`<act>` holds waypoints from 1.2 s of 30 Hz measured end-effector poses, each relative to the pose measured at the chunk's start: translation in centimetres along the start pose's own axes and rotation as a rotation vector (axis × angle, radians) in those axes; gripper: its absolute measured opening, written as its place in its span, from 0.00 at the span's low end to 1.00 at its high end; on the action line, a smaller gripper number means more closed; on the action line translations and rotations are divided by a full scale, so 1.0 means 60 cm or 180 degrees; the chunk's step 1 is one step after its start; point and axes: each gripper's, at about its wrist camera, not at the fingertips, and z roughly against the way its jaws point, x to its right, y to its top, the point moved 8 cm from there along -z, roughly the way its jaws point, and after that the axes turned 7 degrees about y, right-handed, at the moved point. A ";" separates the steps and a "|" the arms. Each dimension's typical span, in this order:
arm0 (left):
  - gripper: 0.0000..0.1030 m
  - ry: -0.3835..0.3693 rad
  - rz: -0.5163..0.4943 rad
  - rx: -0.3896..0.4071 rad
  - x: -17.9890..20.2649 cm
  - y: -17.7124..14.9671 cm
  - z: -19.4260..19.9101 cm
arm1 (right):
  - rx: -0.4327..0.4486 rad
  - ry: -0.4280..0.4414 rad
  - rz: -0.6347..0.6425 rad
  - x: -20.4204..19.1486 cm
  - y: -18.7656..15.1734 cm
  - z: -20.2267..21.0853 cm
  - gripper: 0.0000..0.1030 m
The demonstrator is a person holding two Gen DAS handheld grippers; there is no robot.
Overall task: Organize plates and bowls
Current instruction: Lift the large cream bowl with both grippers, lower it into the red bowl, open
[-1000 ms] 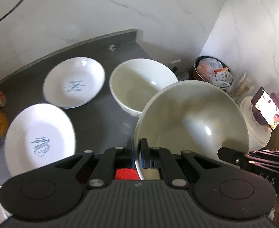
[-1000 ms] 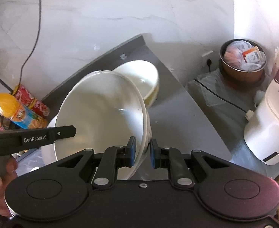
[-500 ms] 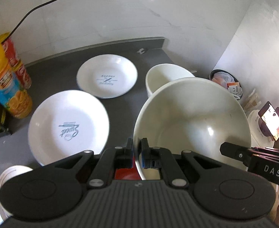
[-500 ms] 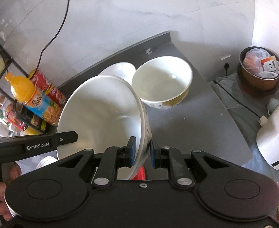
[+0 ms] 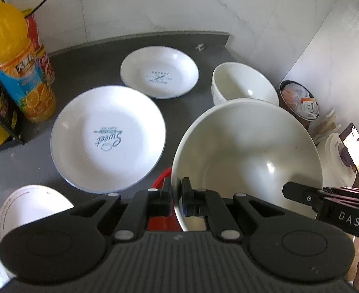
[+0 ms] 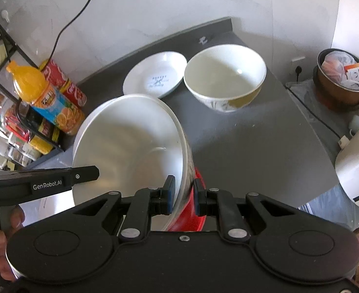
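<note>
A: Left to right?
B: Juice bottle (image 5: pixel 20 61) at 10 o'clock, then two plates: near plate (image 5: pixel 108 138), far plate (image 5: pixel 159 73), flat on the grey surface (image 5: pixel 86 58).
A: And the big bowl (image 5: pixel 247 156)?
B: Held above the surface, mouth tilted; left gripper (image 5: pixel 175 195) clamps its near rim, right gripper (image 6: pixel 181 195) clamps its other side. A small bowl (image 6: pixel 224 78) stands upright at 1 o'clock.
</note>
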 end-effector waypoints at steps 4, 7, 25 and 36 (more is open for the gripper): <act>0.06 -0.0006 0.0007 -0.0073 -0.011 -0.013 -0.010 | -0.0117 -0.0028 -0.0005 -0.004 -0.014 -0.015 0.15; 0.06 0.0007 0.0043 -0.0160 -0.018 -0.023 -0.019 | -0.0191 -0.0090 0.0072 -0.012 -0.023 -0.026 0.15; 0.05 0.0048 0.0005 -0.0354 -0.030 -0.058 -0.050 | -0.0426 -0.0267 0.0236 -0.013 -0.058 -0.071 0.20; 0.06 0.0274 -0.0195 -0.0329 -0.023 -0.053 -0.059 | -0.0415 -0.0139 0.0170 -0.010 -0.053 -0.060 0.36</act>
